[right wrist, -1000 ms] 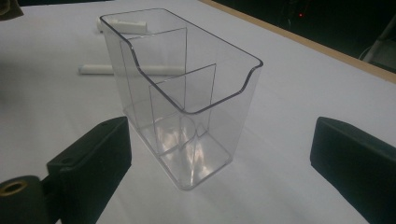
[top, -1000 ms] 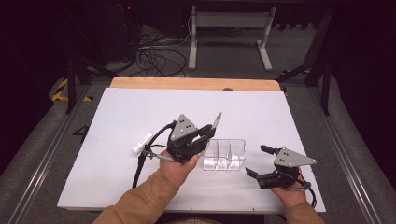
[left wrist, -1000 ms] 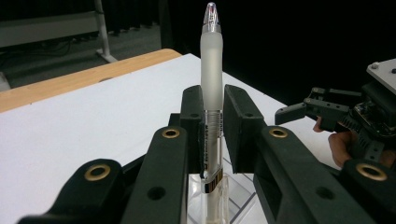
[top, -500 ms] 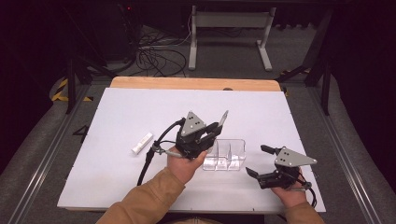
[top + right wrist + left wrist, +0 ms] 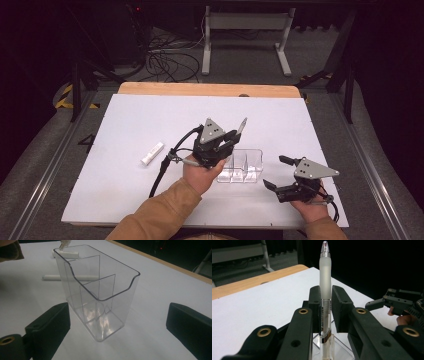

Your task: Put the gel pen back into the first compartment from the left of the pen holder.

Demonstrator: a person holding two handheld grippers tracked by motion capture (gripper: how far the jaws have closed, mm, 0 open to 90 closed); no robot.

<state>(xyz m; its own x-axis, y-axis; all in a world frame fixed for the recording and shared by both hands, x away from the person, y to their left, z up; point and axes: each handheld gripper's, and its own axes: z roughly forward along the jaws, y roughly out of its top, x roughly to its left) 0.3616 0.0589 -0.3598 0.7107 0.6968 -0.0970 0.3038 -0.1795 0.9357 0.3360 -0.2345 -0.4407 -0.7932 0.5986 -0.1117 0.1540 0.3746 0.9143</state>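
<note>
My left gripper (image 5: 231, 139) is shut on a frosted translucent pen (image 5: 325, 277), which stands upright between its jaws (image 5: 325, 293). The pen's clear tip (image 5: 243, 123) points up and away from me. Its lower end (image 5: 63, 244) hangs just above the far end of a clear plastic organiser (image 5: 243, 165) with several compartments (image 5: 100, 290). To the right of the organiser, low over the table, my right gripper (image 5: 273, 171) stands open. The organiser is in front of its two jaws (image 5: 118, 315), apart from both.
A white marker (image 5: 152, 153) lies on the white table top (image 5: 130, 120) left of my left hand, and it lies beyond the organiser (image 5: 50, 277). A wooden strip (image 5: 200, 89) edges the table's far side. My right gripper (image 5: 397, 302) is at the right.
My left gripper has moved a little to the right with the pen, and the white marker on the table is now uncovered. The right gripper has kept still.
</note>
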